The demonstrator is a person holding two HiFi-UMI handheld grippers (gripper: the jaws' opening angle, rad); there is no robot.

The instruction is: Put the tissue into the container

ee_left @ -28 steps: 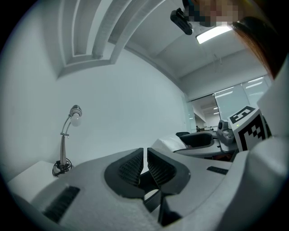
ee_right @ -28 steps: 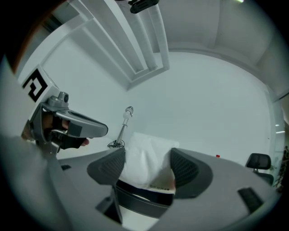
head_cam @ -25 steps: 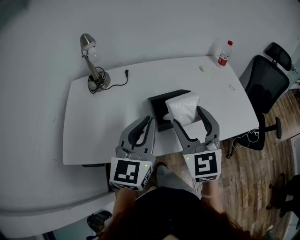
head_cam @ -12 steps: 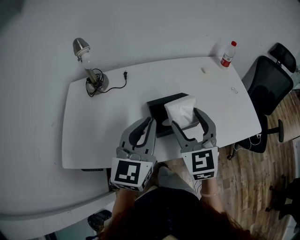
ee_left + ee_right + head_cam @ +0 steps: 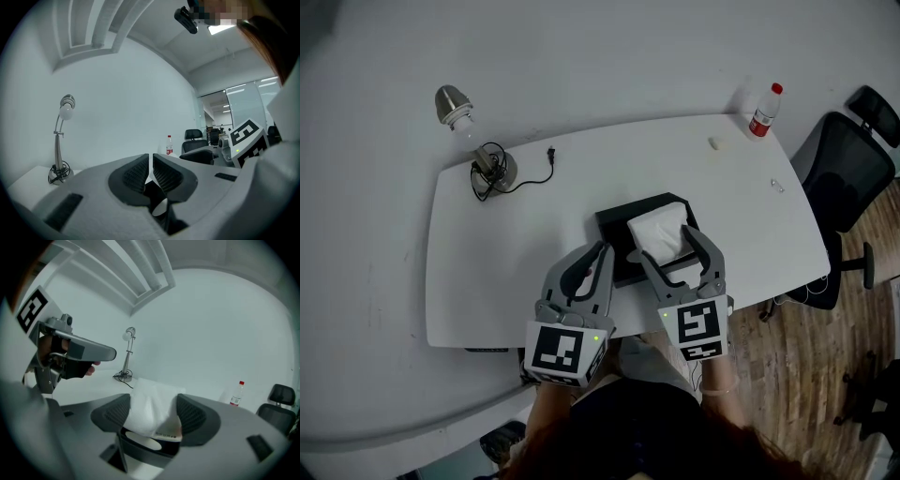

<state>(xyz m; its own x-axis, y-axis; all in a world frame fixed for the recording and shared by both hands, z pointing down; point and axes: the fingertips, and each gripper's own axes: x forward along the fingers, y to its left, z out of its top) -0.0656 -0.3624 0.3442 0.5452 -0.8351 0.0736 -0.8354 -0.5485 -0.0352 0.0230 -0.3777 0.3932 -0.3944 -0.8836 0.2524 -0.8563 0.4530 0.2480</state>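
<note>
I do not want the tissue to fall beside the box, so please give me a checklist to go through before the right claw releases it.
1. Right claw holds the tissue pack: ok, its jaws press on both sides of the pack.
2. Tissue pack is over the black container: ok, the head view shows it inside the container's outline.
3. Tissue pack has reached the container's bottom: cannot tell, no view shows the depth.
4. Left claw is out of the way: ok, it is shut, empty and to the left of the pack.
5. Container lies flat on the table: ok, as far as the head view shows.
</note>
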